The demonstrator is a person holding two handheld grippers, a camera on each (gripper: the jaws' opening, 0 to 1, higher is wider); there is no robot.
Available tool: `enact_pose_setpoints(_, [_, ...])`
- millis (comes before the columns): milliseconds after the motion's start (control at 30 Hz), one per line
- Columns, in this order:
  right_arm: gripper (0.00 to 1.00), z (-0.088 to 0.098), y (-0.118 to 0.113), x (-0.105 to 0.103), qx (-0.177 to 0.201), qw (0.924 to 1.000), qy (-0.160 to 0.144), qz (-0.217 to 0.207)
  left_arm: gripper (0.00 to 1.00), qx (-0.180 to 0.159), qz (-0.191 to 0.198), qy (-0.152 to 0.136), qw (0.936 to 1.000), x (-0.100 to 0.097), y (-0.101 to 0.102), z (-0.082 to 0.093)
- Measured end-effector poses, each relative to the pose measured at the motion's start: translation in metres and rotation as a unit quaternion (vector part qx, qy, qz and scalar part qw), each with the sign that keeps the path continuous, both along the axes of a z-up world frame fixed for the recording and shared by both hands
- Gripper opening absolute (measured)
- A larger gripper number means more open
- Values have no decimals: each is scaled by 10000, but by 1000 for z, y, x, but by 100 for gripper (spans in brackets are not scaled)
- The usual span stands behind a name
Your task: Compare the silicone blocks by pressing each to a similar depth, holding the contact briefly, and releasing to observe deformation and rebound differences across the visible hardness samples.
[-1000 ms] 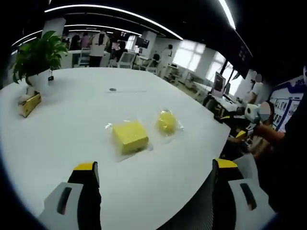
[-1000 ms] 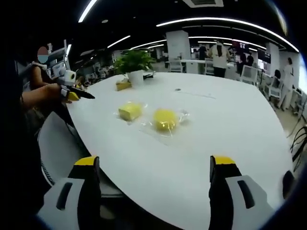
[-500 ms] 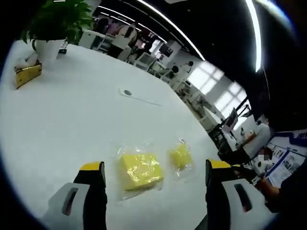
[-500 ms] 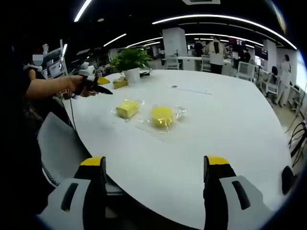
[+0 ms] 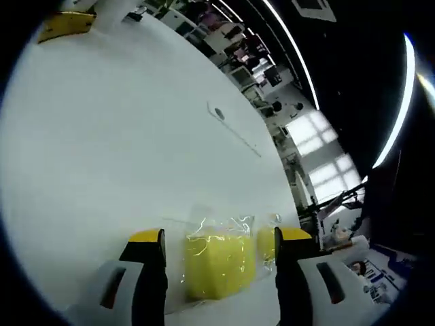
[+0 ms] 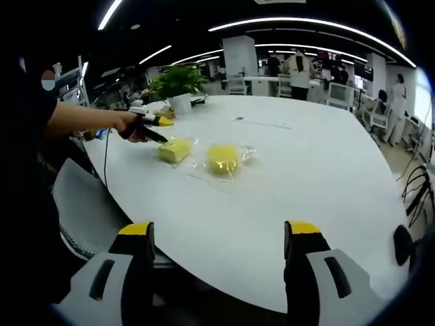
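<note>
Open-plan office, strip lights overhead, big white table [image 6: 319, 170].

Two yellow silicone samples lie near the table's edge, each in clear crinkled plastic. Square block [image 5: 219, 266]: flat top, straight sides, glare on the wrap. Round block [image 6: 222, 158]: domed, just beside the square one [image 6: 175, 149], apart from it.

Left gripper [image 5: 219, 239]: jaws spread, square block between the tips, wrap reaching toward both; contact cannot be told. Round block [image 5: 266, 243] partly hidden behind the right-hand jaw. In the right gripper view the hand [image 6: 133, 126] reaches in from the left, its gripper's [image 6: 160, 129] yellow tips at the square block's far side.

Right gripper [image 6: 219, 232]: jaws spread wide, nothing between them, held off the table's near edge; both blocks well ahead of its tips.

Plant [image 6: 177, 84] beyond the blocks, a small yellow box [image 5: 66, 24] beside its pot.

Against half a second ago: left gripper has closed in, the block now lying between its tips rather than ahead; its jaws stand slightly nearer together. Right gripper about as before.
</note>
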State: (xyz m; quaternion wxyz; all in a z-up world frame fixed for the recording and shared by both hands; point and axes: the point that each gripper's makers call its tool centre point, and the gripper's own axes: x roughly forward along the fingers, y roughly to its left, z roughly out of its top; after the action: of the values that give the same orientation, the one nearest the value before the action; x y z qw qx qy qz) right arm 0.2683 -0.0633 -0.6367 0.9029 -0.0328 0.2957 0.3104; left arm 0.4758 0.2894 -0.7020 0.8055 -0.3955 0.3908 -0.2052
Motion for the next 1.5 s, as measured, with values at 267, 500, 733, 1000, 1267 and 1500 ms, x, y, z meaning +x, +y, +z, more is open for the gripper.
enact_pose_setpoints(267, [70,0,-2,-6,-4,10000,35,9,43,-483,372,291,9977,10,-3,-13])
enact_pose_setpoints(500, [68,0,-5,-4,-92,9999,51,13,22,-444,439,347,9974,10,1,-27])
enact_pose_setpoints(733, [67,-1,-2,-5,-225,9996,71,135,11,-864,714,347,9931,11,1,-24])
enact_pose_setpoints(1000, [67,-1,1,-6,-297,9993,72,237,0,-738,427,-26,9964,13,-4,-14])
enact_pose_setpoints(1267, [67,-1,1,-6,-217,9996,40,193,0,-575,-32,-918,9941,12,-8,33])
enact_pose_setpoints(1500, [67,-1,2,-4,-66,9998,-17,160,0,-245,-645,-1742,9823,-12,-14,82])
